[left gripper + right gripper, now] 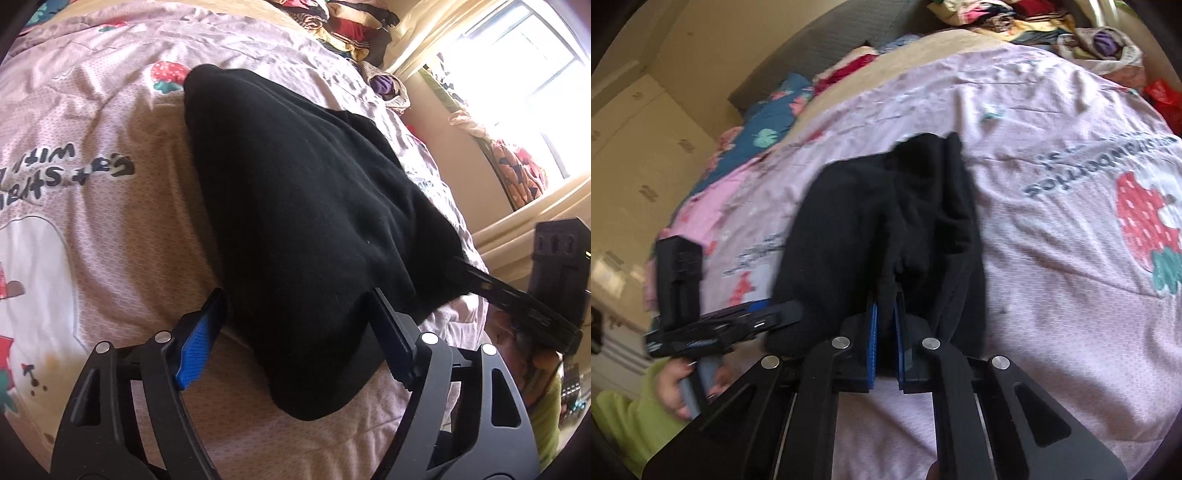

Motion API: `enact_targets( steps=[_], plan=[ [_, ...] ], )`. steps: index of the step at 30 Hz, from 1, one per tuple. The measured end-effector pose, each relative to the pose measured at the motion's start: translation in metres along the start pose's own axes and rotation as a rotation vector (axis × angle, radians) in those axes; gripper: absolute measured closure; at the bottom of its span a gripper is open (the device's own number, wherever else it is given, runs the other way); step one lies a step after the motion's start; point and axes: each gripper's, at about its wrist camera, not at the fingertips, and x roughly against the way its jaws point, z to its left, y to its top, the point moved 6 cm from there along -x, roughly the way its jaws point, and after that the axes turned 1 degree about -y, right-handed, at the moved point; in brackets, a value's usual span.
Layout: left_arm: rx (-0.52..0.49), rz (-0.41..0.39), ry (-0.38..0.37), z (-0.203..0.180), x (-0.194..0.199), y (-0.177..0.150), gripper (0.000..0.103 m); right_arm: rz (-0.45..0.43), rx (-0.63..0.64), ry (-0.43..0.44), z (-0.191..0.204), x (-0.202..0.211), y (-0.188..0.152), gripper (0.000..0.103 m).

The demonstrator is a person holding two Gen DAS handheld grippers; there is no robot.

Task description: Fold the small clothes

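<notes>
A small black garment lies on the pink strawberry-print bedsheet. In the left wrist view my left gripper is open, with its fingers on either side of the garment's near edge, and the cloth bulges between them. In the right wrist view my right gripper is shut on another edge of the black garment, with cloth bunched between the blue pads. Each gripper shows in the other's view: the right gripper at the garment's right corner, the left gripper at its left.
A pile of coloured clothes lies at the far end of the bed. A bright window and a wall are to the right. A blue floral quilt and pale cabinets lie to the left in the right wrist view.
</notes>
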Motion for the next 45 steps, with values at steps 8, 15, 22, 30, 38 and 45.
enact_targets(
  steps=[8,15,22,30,38,45],
  plan=[
    [-0.019,0.004,0.01,-0.006,-0.002,-0.001,0.033,0.022,-0.073,-0.037,-0.033,0.006,-0.008,0.096],
    [-0.038,0.017,0.023,-0.008,-0.005,-0.005,0.033,0.043,-0.071,-0.095,-0.047,-0.004,-0.031,0.095],
    [-0.103,-0.074,0.095,-0.015,0.02,0.007,0.033,-0.015,-0.06,-0.088,-0.03,0.021,-0.01,0.069],
    [-0.183,-0.134,0.119,-0.036,0.026,0.018,0.037,-0.062,-0.068,-0.15,-0.024,0.005,0.046,0.069],
    [-0.245,-0.106,0.173,-0.041,0.001,0.019,0.04,0.008,-0.022,-0.276,-0.03,-0.05,0.075,0.069],
    [-0.264,-0.11,0.179,-0.04,-0.001,0.016,0.04,0.041,-0.013,-0.319,-0.045,-0.077,0.083,0.069]
  ],
)
